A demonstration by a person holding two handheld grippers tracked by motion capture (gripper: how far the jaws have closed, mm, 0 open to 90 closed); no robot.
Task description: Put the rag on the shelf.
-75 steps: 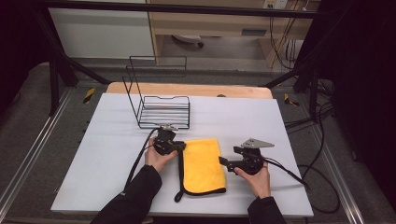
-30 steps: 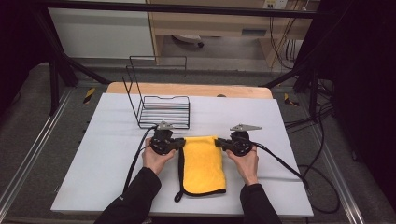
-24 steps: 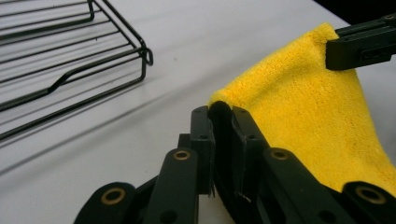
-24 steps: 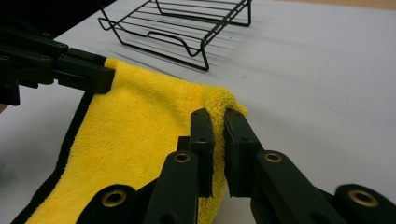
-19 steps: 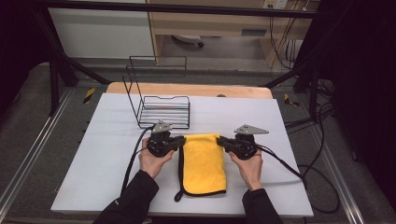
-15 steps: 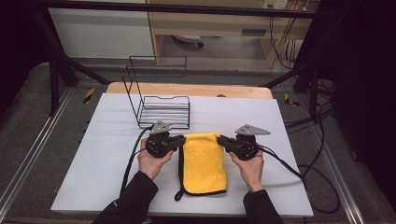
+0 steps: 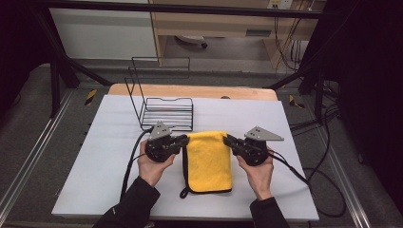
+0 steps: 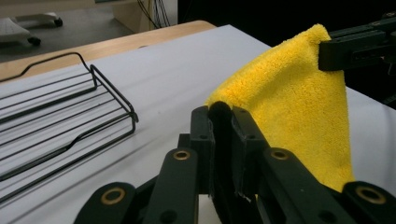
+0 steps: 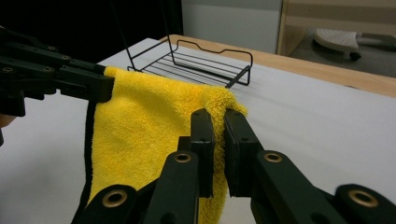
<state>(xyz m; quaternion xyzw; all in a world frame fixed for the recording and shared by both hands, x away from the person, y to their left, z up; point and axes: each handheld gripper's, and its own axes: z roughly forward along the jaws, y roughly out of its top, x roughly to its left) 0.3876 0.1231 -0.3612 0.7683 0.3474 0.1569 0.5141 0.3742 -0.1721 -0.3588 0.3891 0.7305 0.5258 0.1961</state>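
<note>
Your left gripper (image 7: 183, 141): clamped on yellow cloth's (image 7: 207, 161) far left corner | your right gripper (image 7: 228, 140): clamped on its far right corner | cloth: stretched between both, near edge on table (image 7: 95, 166) | wire rack (image 7: 164, 111): beyond left gripper

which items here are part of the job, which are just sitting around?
In the job:
- yellow cloth, far edge lifted off the table
- left gripper, shut on its far left corner
- right gripper, shut on its far right corner

Lying about:
- black wire rack, untouched, beyond the cloth
- white table
- wooden board behind the rack
</note>
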